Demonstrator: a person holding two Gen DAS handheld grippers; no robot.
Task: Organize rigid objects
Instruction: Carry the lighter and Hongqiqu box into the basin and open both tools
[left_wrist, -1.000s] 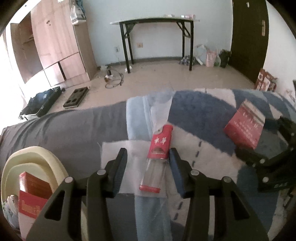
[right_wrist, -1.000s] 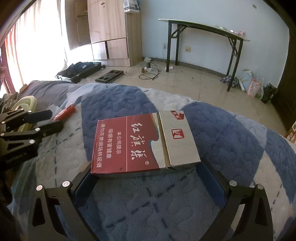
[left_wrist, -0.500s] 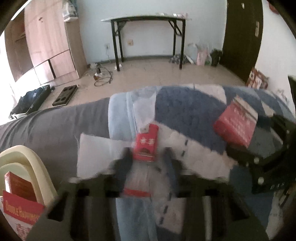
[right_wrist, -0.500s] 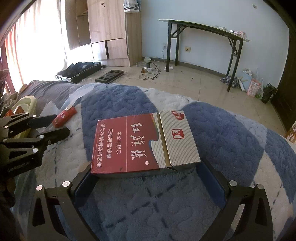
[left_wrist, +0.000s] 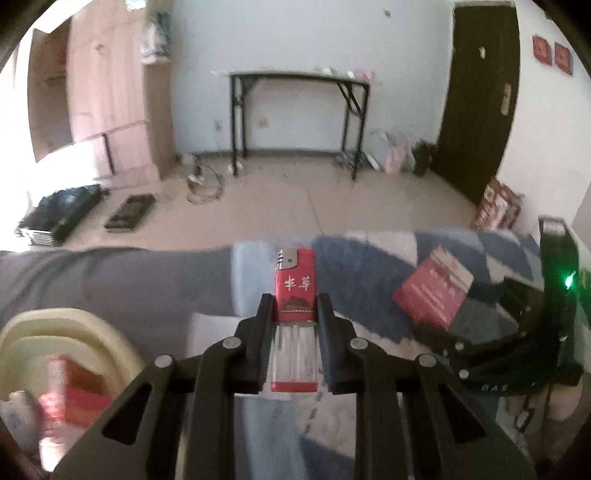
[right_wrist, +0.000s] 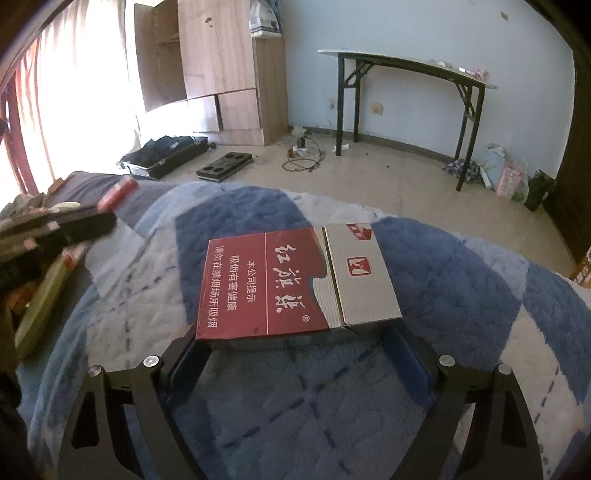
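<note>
My left gripper (left_wrist: 294, 308) is shut on a red and clear lighter (left_wrist: 294, 295) and holds it lifted above the blue and white blanket (left_wrist: 354, 254). The lighter's red tip also shows in the right wrist view (right_wrist: 118, 190), beside the left gripper's fingers (right_wrist: 74, 225). My right gripper (right_wrist: 295, 332) is shut on a red and silver cigarette carton (right_wrist: 291, 284), gripping its near edge over the blanket (right_wrist: 461, 277). The carton also shows in the left wrist view (left_wrist: 432, 290).
A cream plastic basin (left_wrist: 74, 332) holding red boxes (left_wrist: 70, 395) sits at lower left on the grey sheet (left_wrist: 110, 273). Beyond the bed edge lie the floor, a black folding table (left_wrist: 295, 110), a wooden wardrobe (right_wrist: 221, 74) and a dark door (left_wrist: 476, 96).
My left gripper has closed on the lighter and lifted it off the blanket, tilting the view upward. The right gripper and carton have stayed still.
</note>
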